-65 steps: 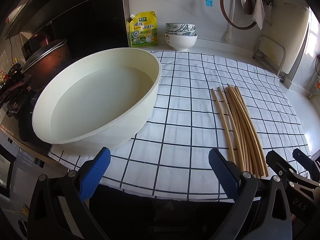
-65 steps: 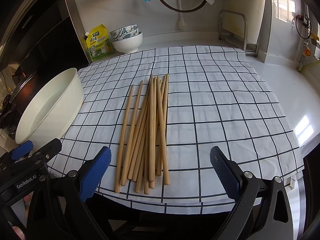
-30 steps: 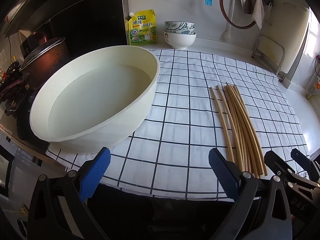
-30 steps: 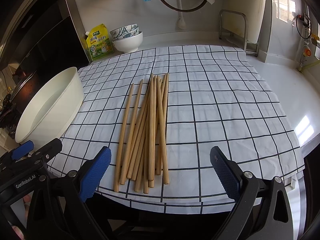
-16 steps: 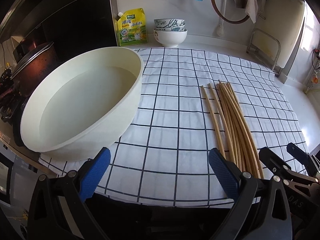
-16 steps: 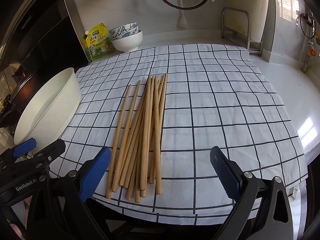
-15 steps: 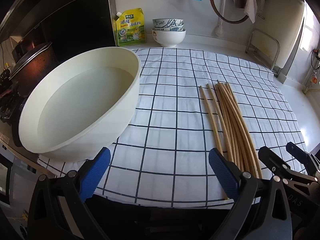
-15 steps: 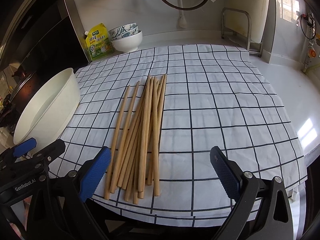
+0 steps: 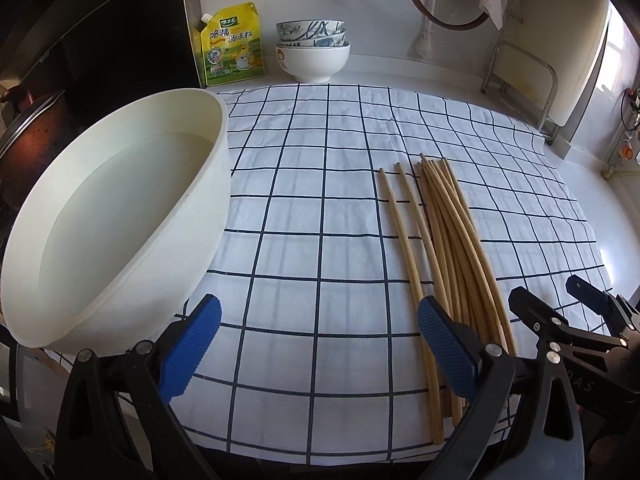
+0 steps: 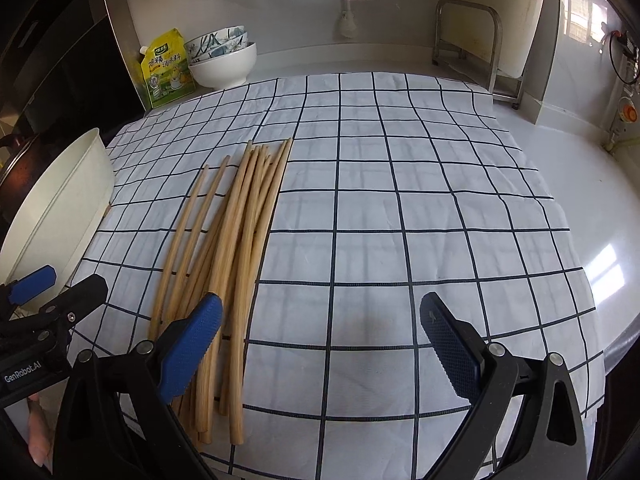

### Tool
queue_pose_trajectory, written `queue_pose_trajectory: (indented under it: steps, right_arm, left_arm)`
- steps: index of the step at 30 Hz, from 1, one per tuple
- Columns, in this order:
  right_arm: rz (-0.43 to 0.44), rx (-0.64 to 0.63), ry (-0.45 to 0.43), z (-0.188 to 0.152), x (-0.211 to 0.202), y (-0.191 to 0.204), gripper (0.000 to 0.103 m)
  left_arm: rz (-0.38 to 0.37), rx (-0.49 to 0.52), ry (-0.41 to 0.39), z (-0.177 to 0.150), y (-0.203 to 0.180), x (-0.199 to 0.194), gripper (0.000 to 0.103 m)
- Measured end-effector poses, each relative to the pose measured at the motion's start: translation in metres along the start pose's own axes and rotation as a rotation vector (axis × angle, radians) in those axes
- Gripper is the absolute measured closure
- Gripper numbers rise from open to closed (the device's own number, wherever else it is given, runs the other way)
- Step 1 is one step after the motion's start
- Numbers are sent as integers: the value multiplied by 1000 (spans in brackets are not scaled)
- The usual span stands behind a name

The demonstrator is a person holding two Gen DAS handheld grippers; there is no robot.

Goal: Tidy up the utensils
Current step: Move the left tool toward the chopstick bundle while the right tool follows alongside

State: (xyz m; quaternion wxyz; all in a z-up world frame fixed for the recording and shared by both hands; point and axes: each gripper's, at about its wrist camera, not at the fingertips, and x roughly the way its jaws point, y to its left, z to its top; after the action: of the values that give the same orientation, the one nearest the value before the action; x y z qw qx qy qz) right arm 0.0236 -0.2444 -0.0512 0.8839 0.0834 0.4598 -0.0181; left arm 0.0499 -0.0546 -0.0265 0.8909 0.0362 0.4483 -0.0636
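With both the left gripper (image 9: 318,344) and right gripper (image 10: 320,340) spread wide and empty, I'd nip one stray off the chopsticks (image 10: 236,248) lying right of the basin (image 9: 120,216).

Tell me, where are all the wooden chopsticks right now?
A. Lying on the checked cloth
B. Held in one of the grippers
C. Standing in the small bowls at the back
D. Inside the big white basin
A: the chopsticks lie loose on the checked cloth, beside the big white basin, and both the left gripper and the right gripper are open and hold nothing.
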Motion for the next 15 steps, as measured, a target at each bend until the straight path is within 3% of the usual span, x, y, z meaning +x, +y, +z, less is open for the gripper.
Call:
queue_pose_trajectory:
  steps: [15]
  right_arm:
    - [-41,-1,34,13,16,-4,8]
  left_arm:
    - [-10,11,50,1,-4,20,6]
